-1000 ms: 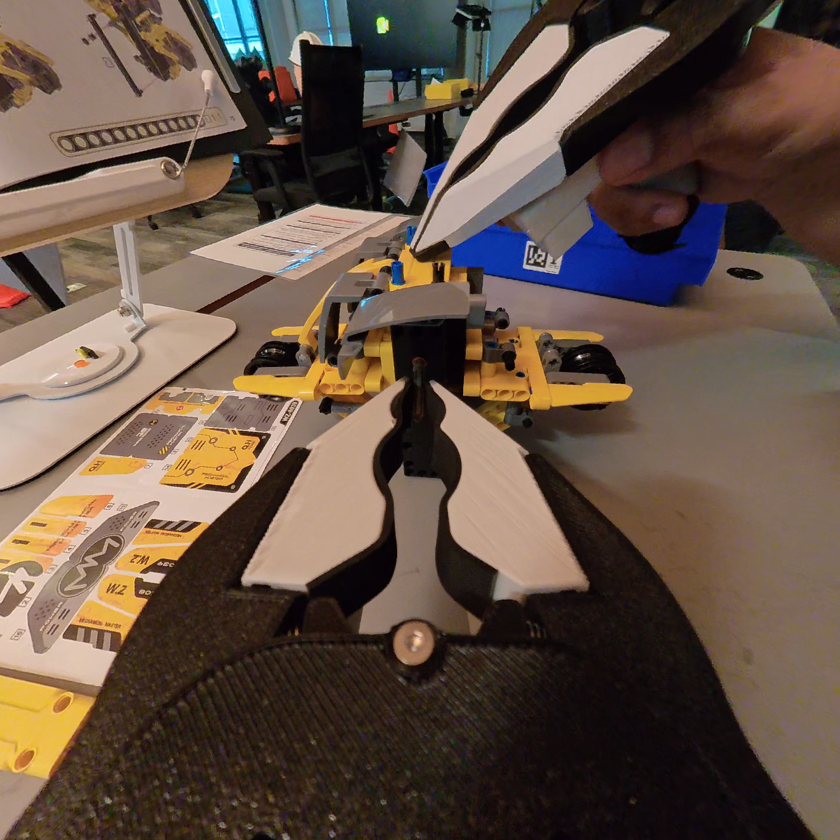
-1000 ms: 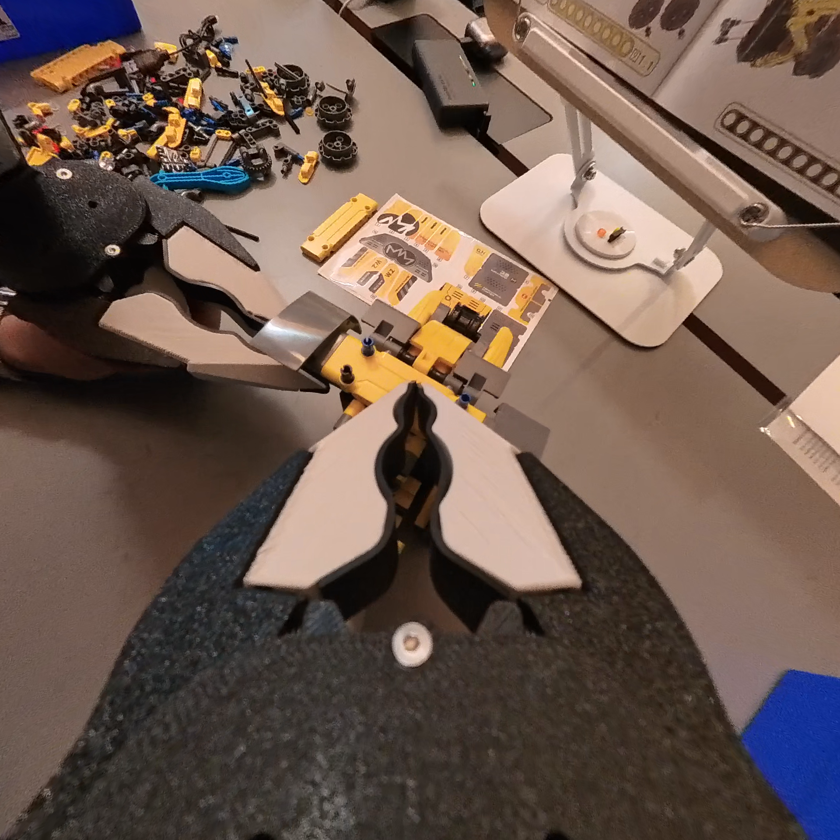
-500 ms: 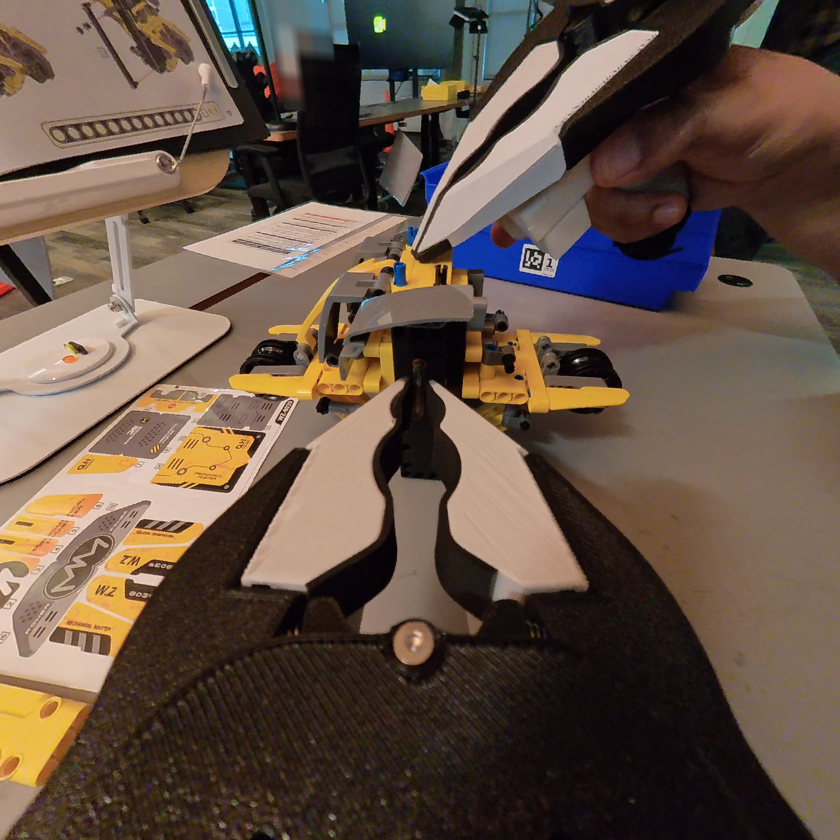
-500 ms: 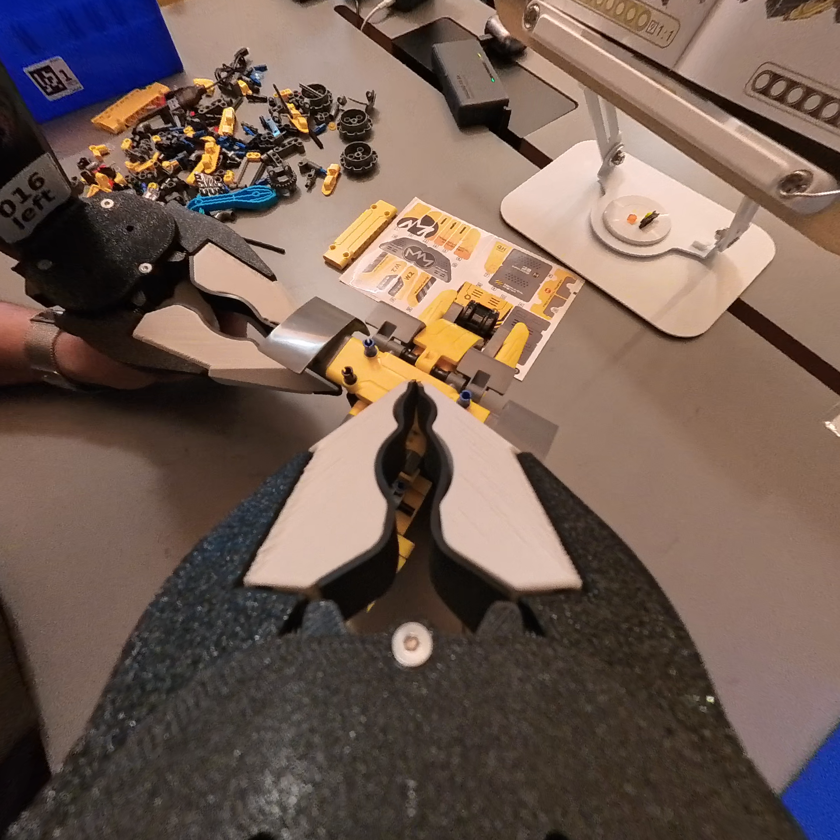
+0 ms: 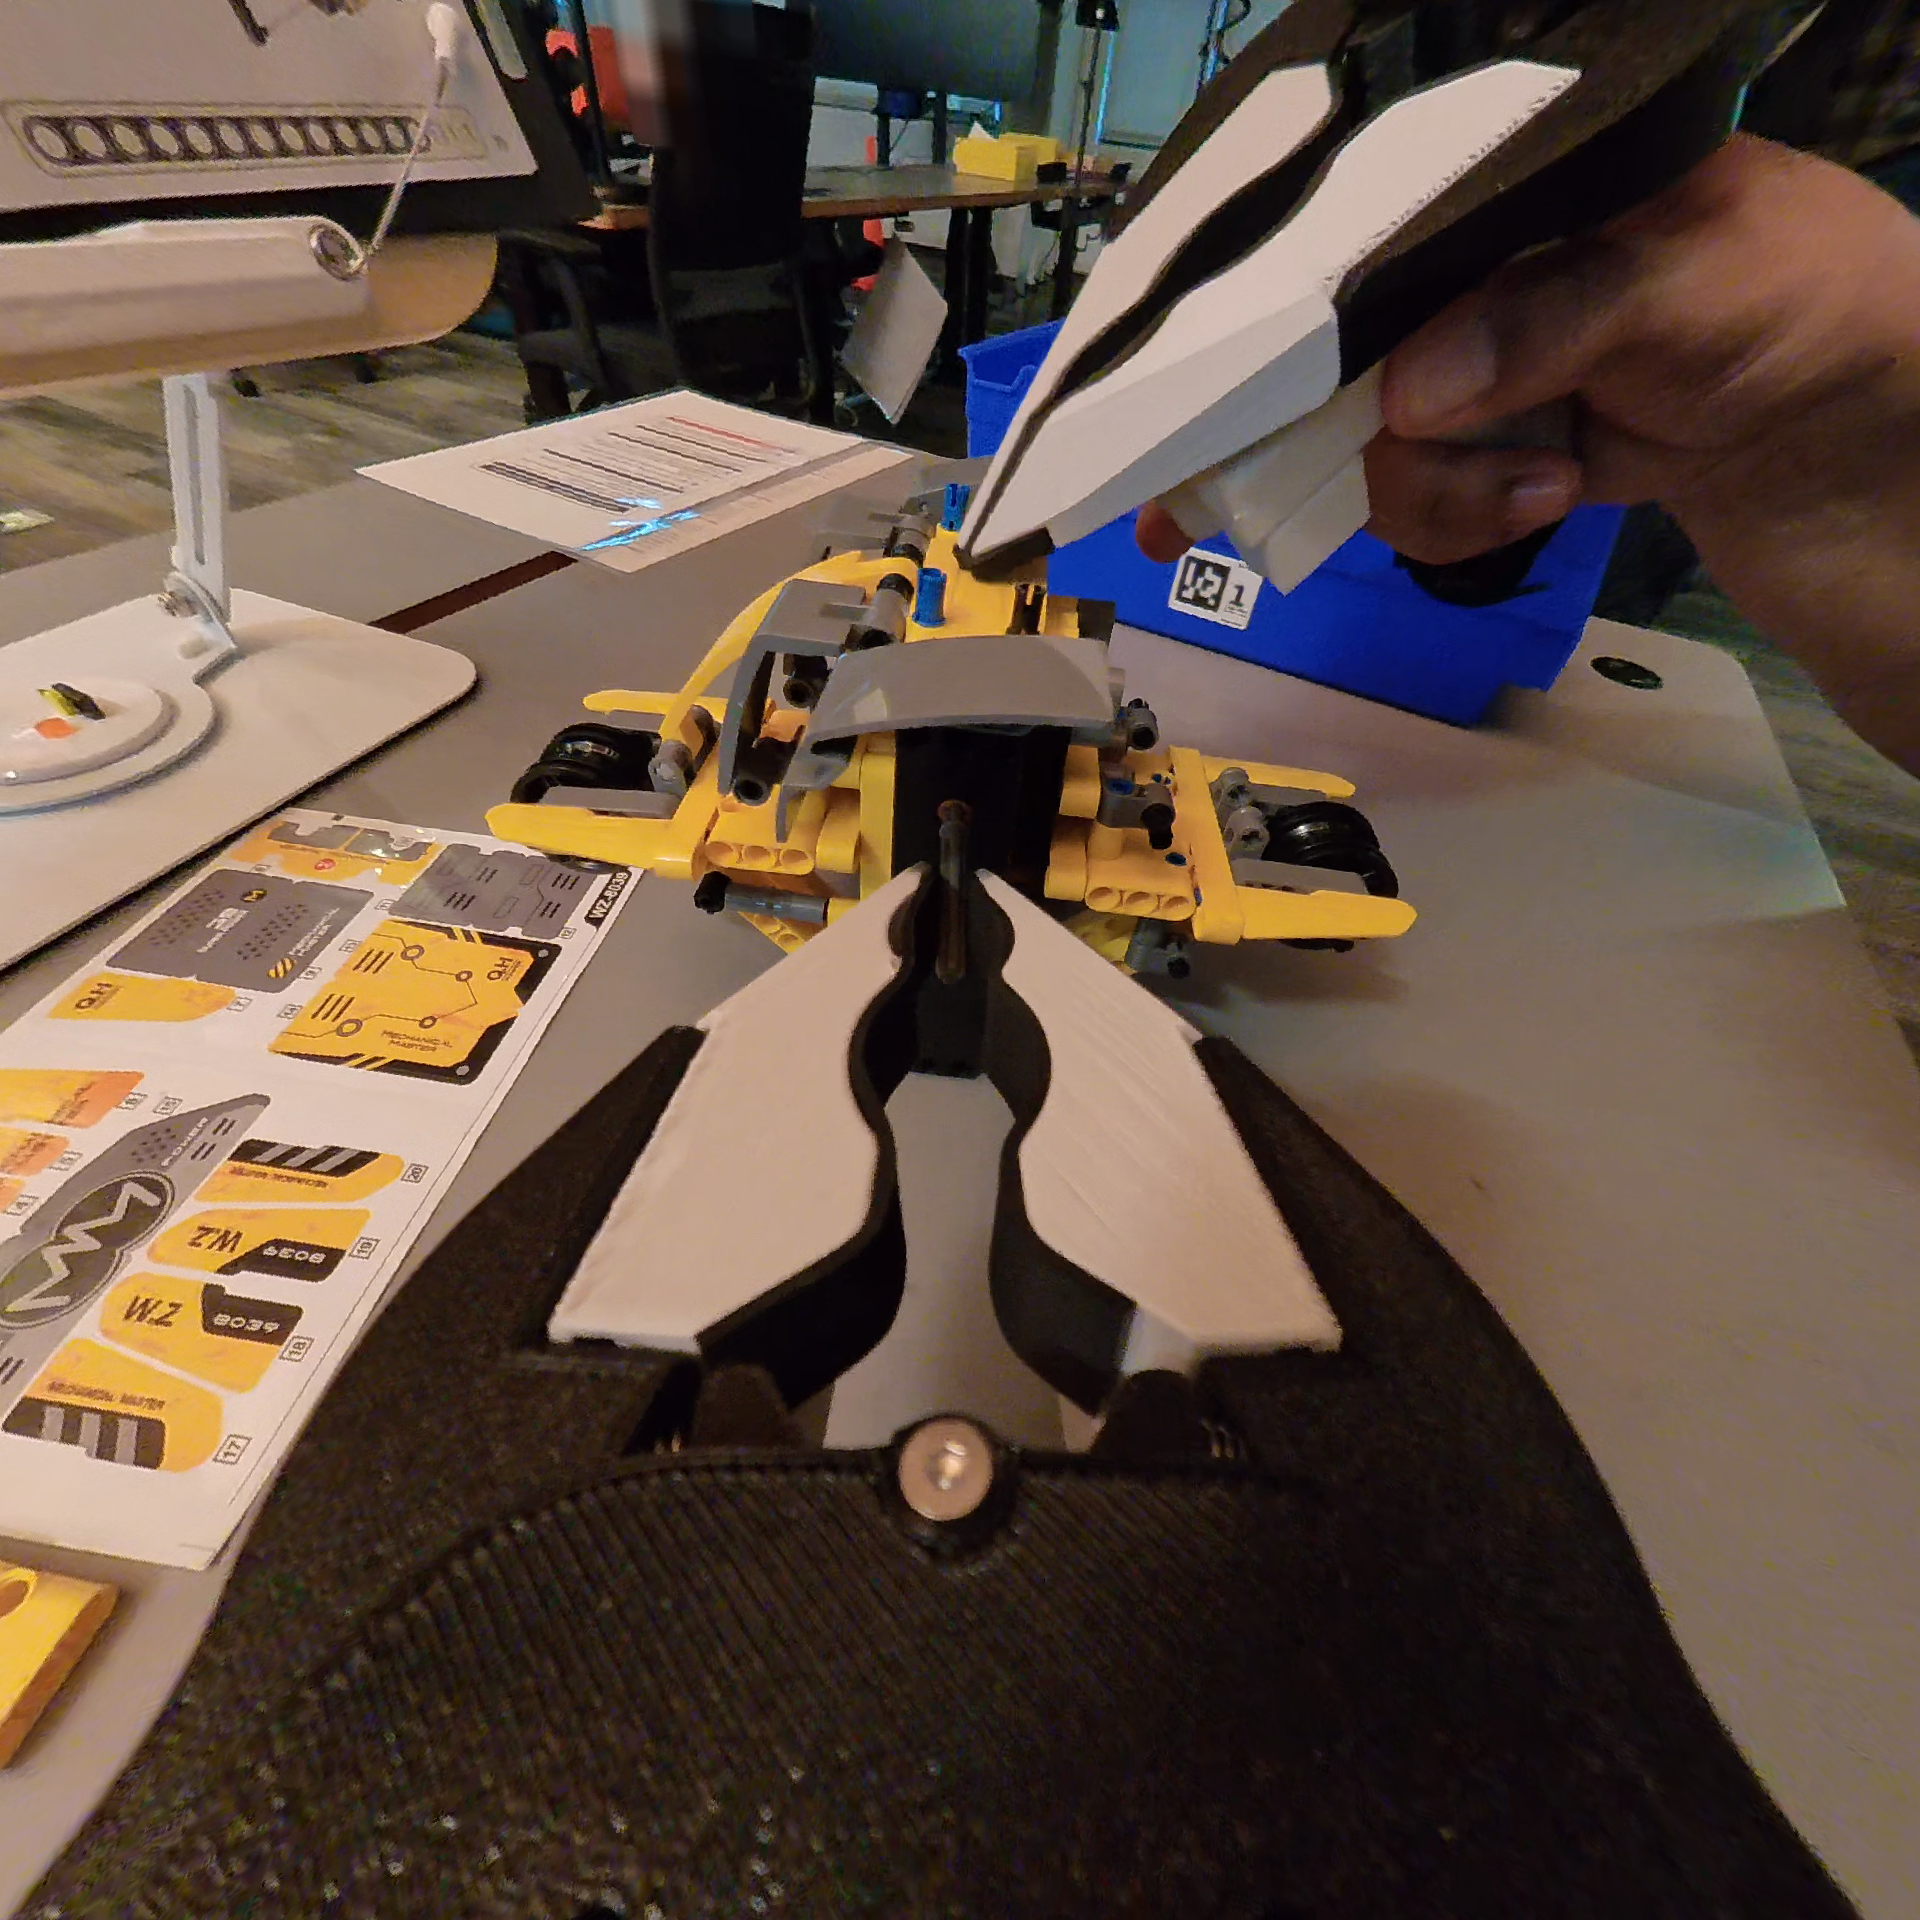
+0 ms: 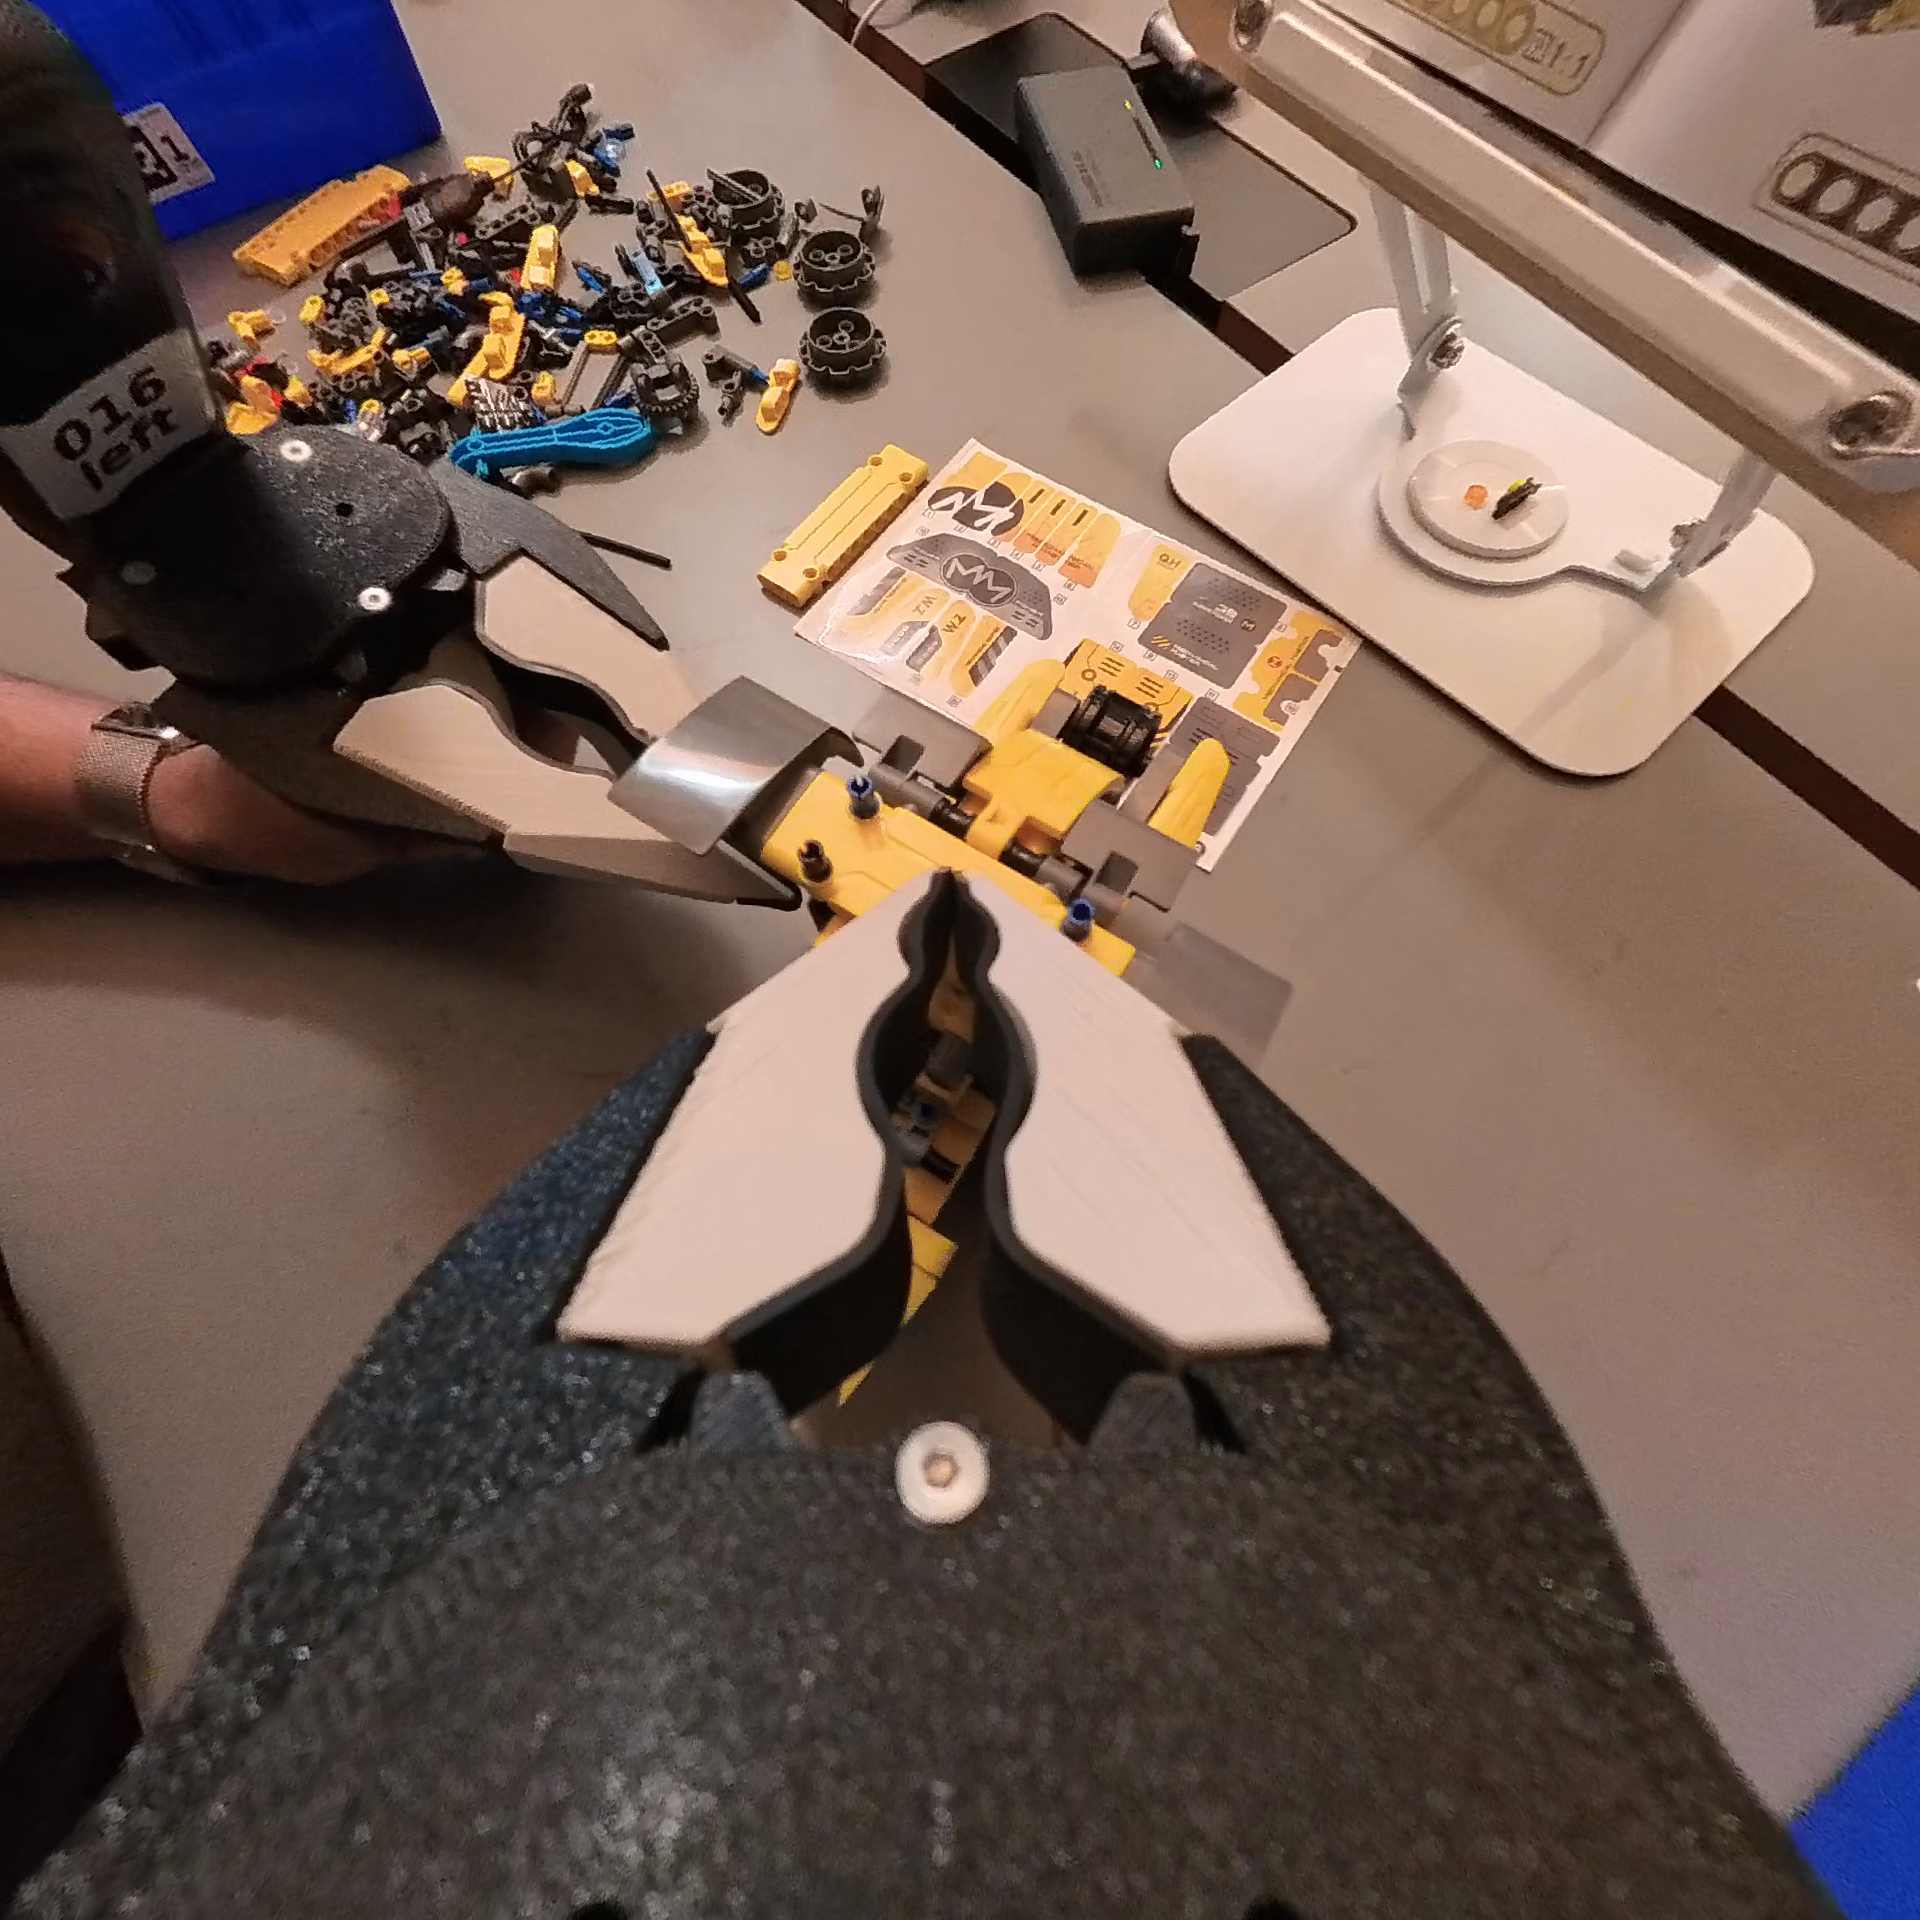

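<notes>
A yellow and grey brick-built toy car [image 5: 790, 831] stands on the grey table [image 5: 1558, 1143]. My left gripper [image 5: 951, 894] is shut on the black block and thin axle at the car's near end, under a grey curved panel [image 5: 966, 691]. In the right wrist view the left gripper [image 6: 717, 831] comes in from the left, held by a hand. My right gripper [image 6: 945, 883] is shut, its tips resting on the car's yellow top [image 6: 883, 842]. In the left wrist view it [image 5: 982, 551] comes down from the upper right. Whether it pinches a small part is hidden.
A sticker sheet [image 6: 1081, 623] lies under the car's far end, with a yellow beam [image 6: 842, 525] beside it. A pile of loose parts [image 6: 582, 312] and a blue bin [image 6: 260, 83] sit beyond. A white stand base [image 6: 1507, 540] holds an instruction booklet. A black box [image 6: 1112, 177] lies behind. Across from one pair of fingers to the other is roughly 6 cm. The yellow beam [image 6: 842, 525] lies around 20 cm away from my left fingertips.
Both grippers stay at the car. The right wrist view has shifted a little, so more of the parts pile and the blue bin shows.
</notes>
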A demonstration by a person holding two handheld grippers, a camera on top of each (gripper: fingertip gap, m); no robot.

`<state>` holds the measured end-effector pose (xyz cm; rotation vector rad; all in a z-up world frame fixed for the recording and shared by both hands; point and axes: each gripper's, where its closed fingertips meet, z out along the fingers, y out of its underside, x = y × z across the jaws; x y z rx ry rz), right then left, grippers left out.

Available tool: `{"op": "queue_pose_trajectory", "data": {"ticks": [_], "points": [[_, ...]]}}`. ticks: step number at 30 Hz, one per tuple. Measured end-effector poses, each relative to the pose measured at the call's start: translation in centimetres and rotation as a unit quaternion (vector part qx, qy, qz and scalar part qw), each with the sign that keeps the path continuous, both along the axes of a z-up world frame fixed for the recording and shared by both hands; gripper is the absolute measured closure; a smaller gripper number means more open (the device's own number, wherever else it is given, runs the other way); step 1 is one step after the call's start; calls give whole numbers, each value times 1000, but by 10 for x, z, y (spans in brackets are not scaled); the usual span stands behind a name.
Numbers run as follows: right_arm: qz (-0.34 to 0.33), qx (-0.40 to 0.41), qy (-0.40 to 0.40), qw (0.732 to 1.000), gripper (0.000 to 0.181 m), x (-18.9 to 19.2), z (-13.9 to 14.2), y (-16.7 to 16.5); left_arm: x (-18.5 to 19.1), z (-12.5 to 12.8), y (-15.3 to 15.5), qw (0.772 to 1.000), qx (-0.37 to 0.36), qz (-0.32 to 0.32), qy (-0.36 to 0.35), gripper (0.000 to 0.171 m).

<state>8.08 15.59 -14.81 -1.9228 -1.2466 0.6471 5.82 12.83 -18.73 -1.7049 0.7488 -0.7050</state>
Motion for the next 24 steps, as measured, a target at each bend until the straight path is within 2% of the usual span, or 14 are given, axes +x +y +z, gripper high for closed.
{"op": "queue_pose_trajectory", "data": {"ticks": [9, 13, 18, 24], "points": [[23, -36, -14, 999, 181, -9, 0, -9, -1, 1, 0, 1000, -8, -5, 3, 171], [12, -12, -34, 999, 181, -7, 0, -8, 3, 0, 0, 1000, -7, -6, 5, 170], [14, -20, -17, 1000, 181, -6, 0, -6, 3, 0, 1, 1000, -4, -1, 2, 170], [27, 40, -26, 998, 179, 3, 9, 4, 4, 0, 2, 1000, 7, 7, 6, 170]]}}
